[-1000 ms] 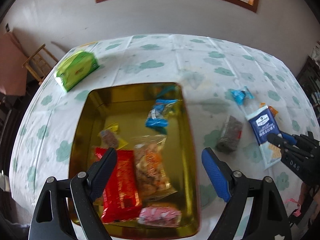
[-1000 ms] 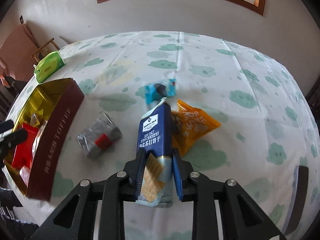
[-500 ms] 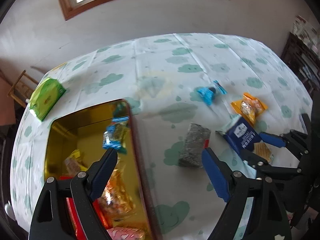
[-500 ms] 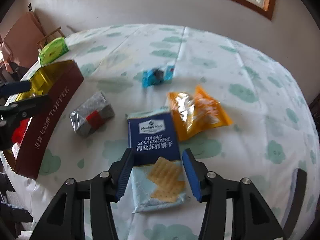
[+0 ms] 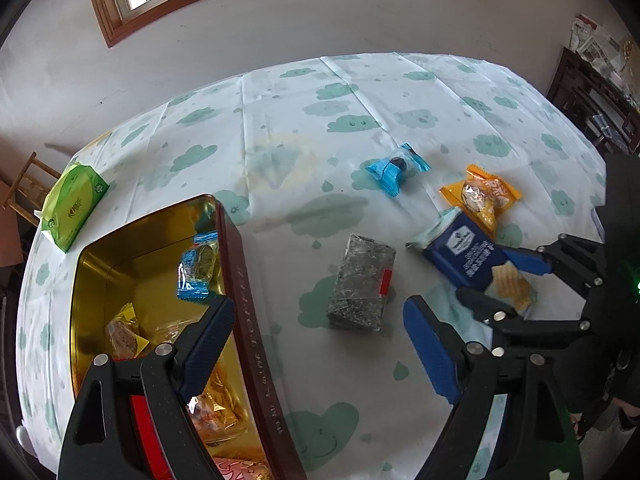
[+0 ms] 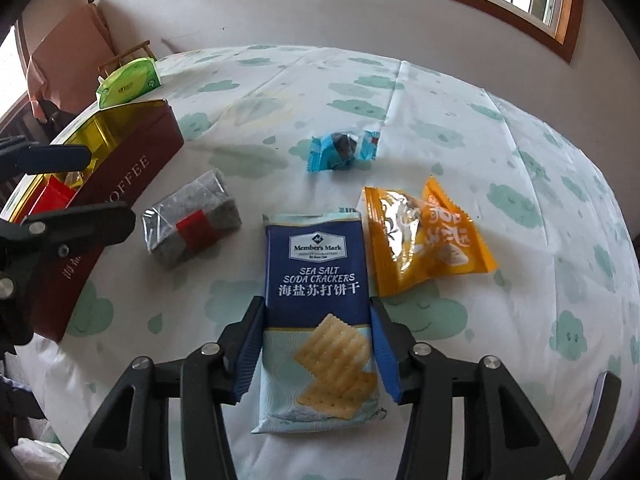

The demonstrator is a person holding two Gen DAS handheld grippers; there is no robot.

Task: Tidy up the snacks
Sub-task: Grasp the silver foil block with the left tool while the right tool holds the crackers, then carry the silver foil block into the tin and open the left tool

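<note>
The flat navy-and-pale-blue foil cracker packet [image 6: 318, 312] carries a white-framed badge reading "Member's Mark", and below it "SEA SALT SODA CRACKERS" in white capitals, then the white Chinese line "海盐苏打饼干". The dark red side wall of the rectangular metal tin with a gold inside [image 6: 120, 184] shows gold capitals "OFFEE", the first letter hidden, with small Chinese characters lower on the same wall too blurred to read. Print on the orange foil snack bag [image 6: 424, 240] and the green soft tissue pack [image 6: 128, 82] cannot be made out.
</note>
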